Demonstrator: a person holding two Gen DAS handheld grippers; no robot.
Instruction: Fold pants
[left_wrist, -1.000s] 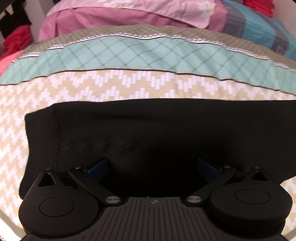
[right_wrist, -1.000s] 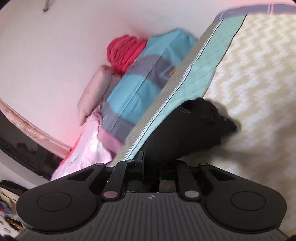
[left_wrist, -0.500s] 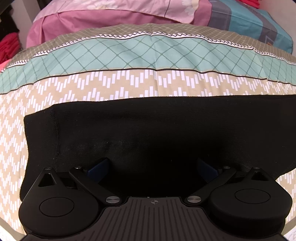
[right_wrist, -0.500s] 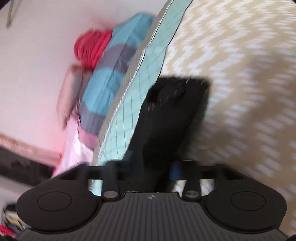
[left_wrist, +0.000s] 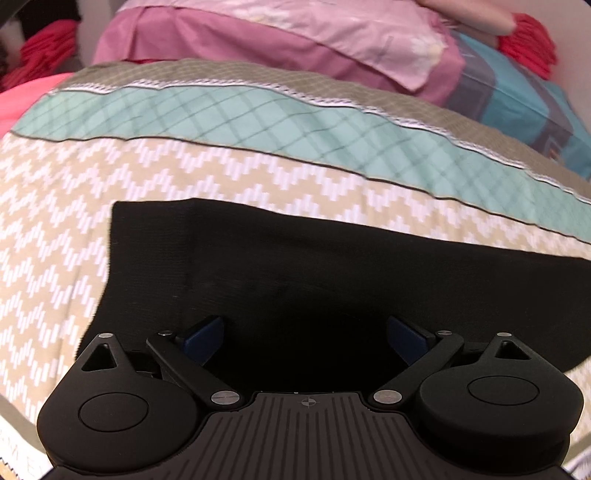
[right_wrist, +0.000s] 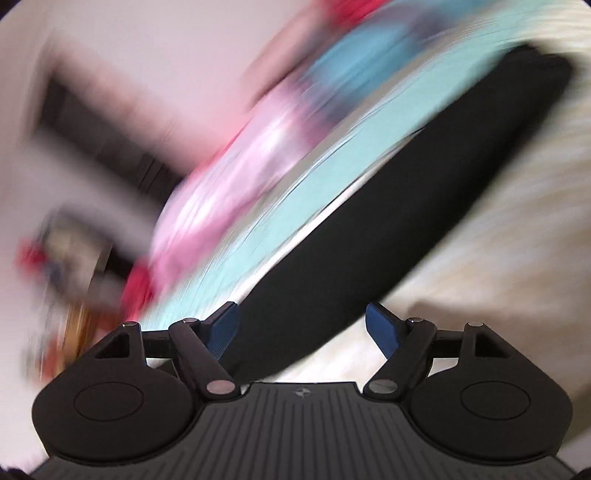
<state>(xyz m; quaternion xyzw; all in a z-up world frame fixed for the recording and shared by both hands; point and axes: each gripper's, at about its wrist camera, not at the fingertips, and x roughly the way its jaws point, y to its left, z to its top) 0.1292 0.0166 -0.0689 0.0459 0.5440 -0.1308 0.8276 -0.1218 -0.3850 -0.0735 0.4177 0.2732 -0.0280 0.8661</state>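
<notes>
The black pants (left_wrist: 332, 266) lie flat as a long folded band on the zigzag-patterned bedspread (left_wrist: 55, 236). My left gripper (left_wrist: 306, 328) hovers over their near edge, pointing steeply down, jaws wide open with only cloth beneath. In the blurred right wrist view the pants (right_wrist: 388, 221) run as a dark strip away to the upper right. My right gripper (right_wrist: 303, 326) is at their near end. Its jaws are opening, and its blue pads (right_wrist: 382, 328) stand apart from the cloth, which shows between them without being pinched.
Beyond the pants runs a teal quilted band (left_wrist: 258, 118) of the bedspread. Behind it lie a pink pillow (left_wrist: 295, 40) and a blue-and-grey striped pillow (left_wrist: 524, 99). Red fabric (left_wrist: 528, 33) sits at the far right, more red cloth (left_wrist: 48, 44) at the far left.
The right gripper let go of the bunched black cloth, opened, and swung quickly sideways. The pants now lie stretched out. The left gripper stayed open, rose slightly and rolled a little.
</notes>
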